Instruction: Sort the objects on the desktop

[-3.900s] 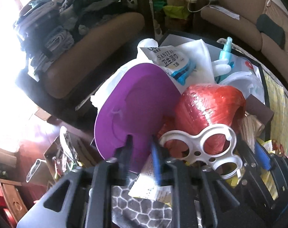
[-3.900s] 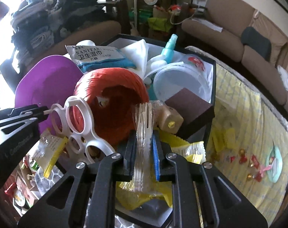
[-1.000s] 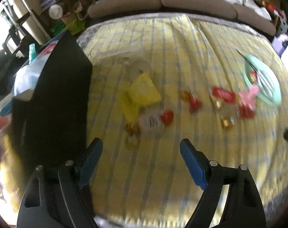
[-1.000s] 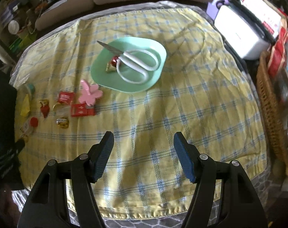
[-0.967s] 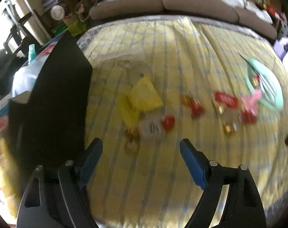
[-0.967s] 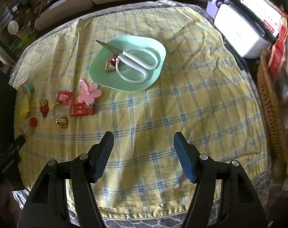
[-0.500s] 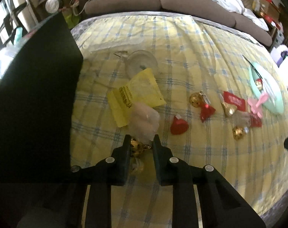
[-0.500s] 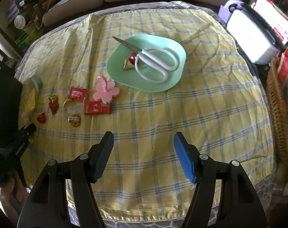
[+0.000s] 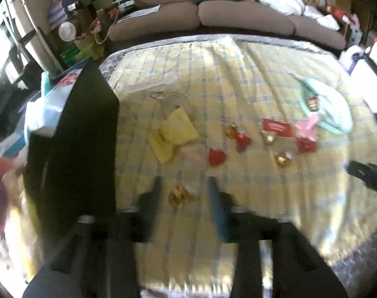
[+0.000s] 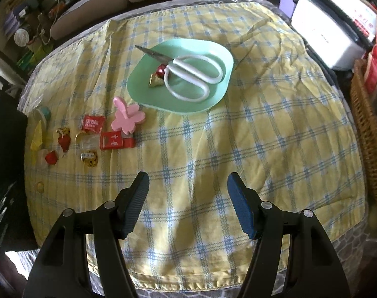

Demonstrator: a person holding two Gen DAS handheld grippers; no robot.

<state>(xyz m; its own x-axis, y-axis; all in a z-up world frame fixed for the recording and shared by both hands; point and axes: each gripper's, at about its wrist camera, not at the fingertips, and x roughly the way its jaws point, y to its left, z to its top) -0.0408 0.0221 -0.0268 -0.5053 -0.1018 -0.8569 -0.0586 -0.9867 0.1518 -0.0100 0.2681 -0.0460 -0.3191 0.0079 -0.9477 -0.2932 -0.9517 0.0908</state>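
My left gripper [image 9: 184, 193] is blurred by motion; its fingers stand apart on either side of a gold-wrapped candy [image 9: 179, 196] that lies on the yellow checked cloth [image 9: 238, 94]. Beyond it lie yellow packets [image 9: 173, 131], red and gold candies [image 9: 241, 140] and a pink flower piece [image 9: 309, 126]. My right gripper [image 10: 188, 188] is open and empty above bare cloth. Ahead of it a green plate [image 10: 208, 99] holds white-handled scissors [image 10: 193, 72] and a wrapped candy [image 10: 157, 78]. The candies [image 10: 91, 159] and flower piece [image 10: 127, 118] lie to the left.
A black box [image 9: 84, 134] full of clutter stands at the table's left edge. A white appliance [image 10: 327, 37] and a wicker basket [image 10: 369, 131] stand to the right. A sofa [image 9: 213, 17] runs behind the table.
My left gripper was shut around the gold candy half a second ago; its fingers now stand apart and it has pulled back, with the candy on the cloth. The right gripper shifted slightly.
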